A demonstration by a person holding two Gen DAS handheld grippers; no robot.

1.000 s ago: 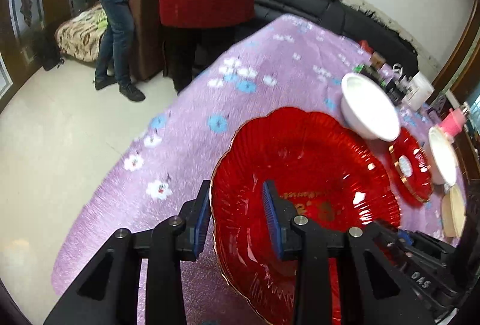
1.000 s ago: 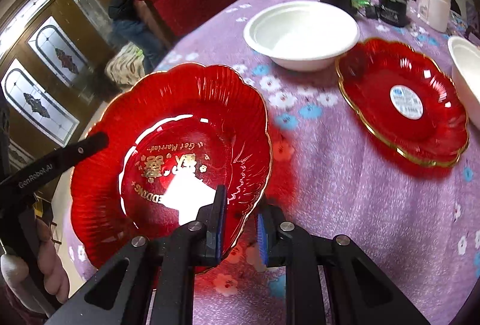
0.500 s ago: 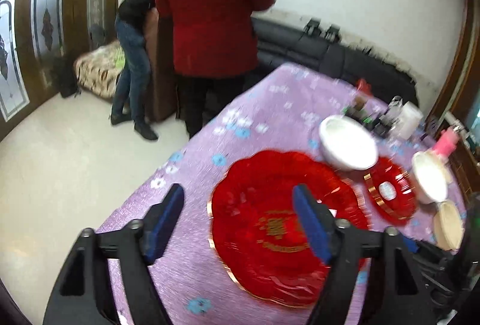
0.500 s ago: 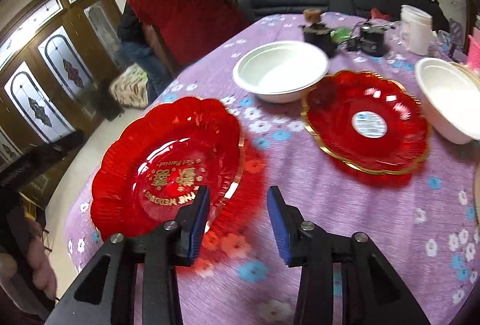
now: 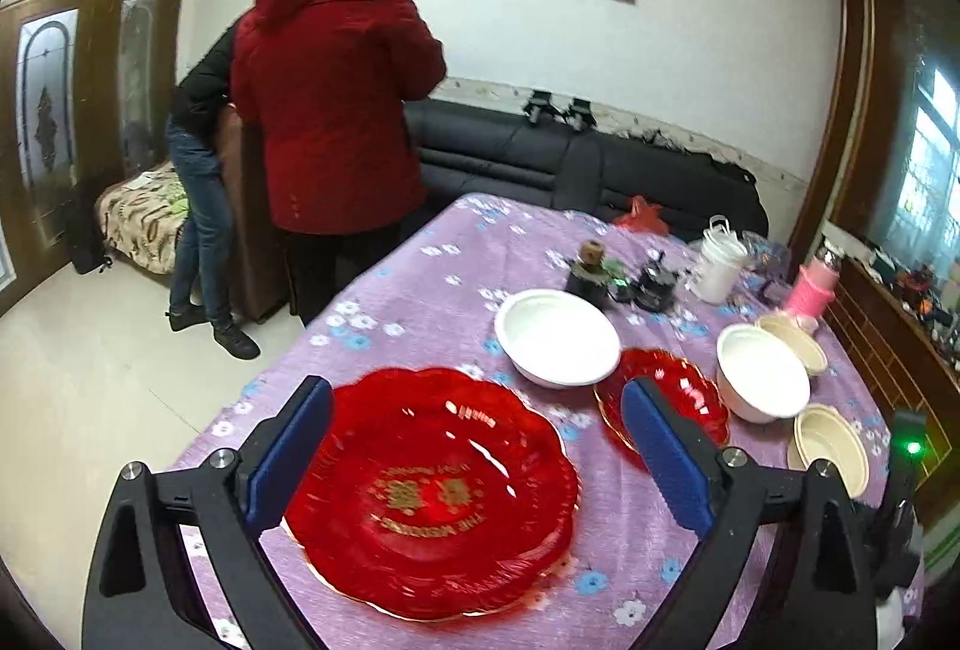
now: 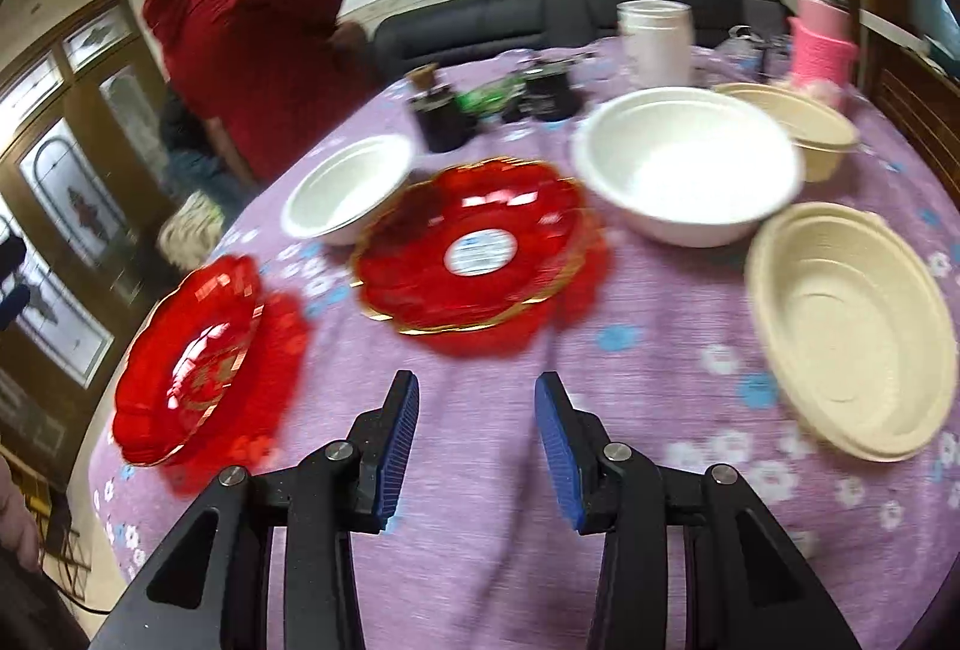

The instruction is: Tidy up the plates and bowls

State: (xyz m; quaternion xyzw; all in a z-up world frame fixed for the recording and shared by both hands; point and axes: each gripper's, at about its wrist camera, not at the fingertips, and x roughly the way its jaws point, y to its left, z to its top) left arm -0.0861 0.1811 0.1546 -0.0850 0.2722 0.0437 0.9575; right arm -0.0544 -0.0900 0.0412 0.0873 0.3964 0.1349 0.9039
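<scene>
Both the left gripper and right gripper hang wide and empty above the table, holding nothing. The large red plate lies flat at the near edge; farther on, sorting is unfinished: one small red plate, two white bowls, two beige bowls.

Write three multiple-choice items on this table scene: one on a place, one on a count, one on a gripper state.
1. Where does the smaller red plate lie?
A. between the two white bowls
B. on the sofa
C. inside a beige bowl

2. How many red plates are on the table?
A. one
B. two
C. four

3. The right hand-held gripper is:
A. shut on a plate
B. shut on a bowl
C. open, holding nothing

A: white bowls flank it.
B: it plus the large red plate.
C: only bare tablecloth between its jaws.
</scene>
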